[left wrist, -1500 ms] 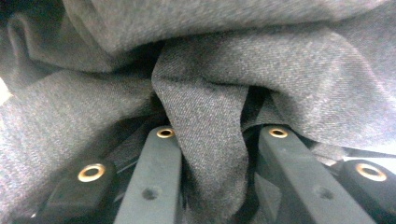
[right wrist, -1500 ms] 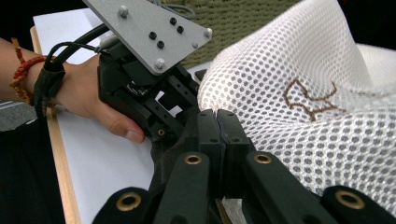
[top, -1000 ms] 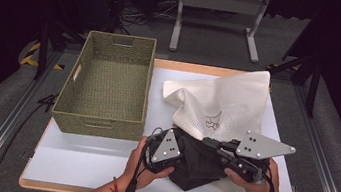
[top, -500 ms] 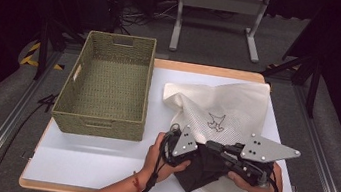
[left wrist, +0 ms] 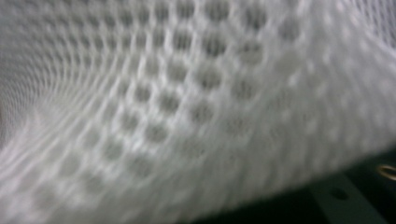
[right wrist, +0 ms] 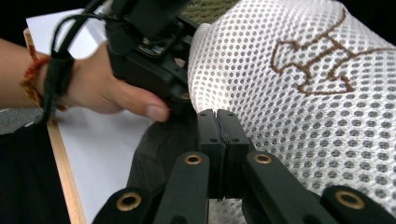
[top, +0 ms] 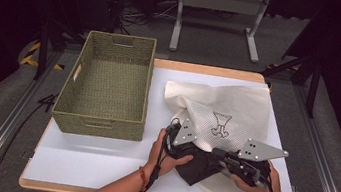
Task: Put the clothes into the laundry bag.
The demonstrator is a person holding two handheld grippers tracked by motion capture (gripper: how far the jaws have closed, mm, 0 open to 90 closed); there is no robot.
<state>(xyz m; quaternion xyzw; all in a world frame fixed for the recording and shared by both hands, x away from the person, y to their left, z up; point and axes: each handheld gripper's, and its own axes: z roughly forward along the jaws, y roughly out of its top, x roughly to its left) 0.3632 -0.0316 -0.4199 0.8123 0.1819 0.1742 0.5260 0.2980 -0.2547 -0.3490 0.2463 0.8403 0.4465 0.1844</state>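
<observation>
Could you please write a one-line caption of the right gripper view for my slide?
The right claw, jaws closed, at the edge of a white mesh bag beside dark cloth, with the left claw opposite.

The left gripper (top: 186,146) has slid rightward under the mesh bag (top: 221,118), its jaws just opening.

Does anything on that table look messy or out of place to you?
The white mesh bag lies rumpled and askew across the white table, one corner folded over, with a dark cloth bunched at its mouth between the two grippers. The woven basket sits straight. Nothing looks spilled or damaged.
</observation>
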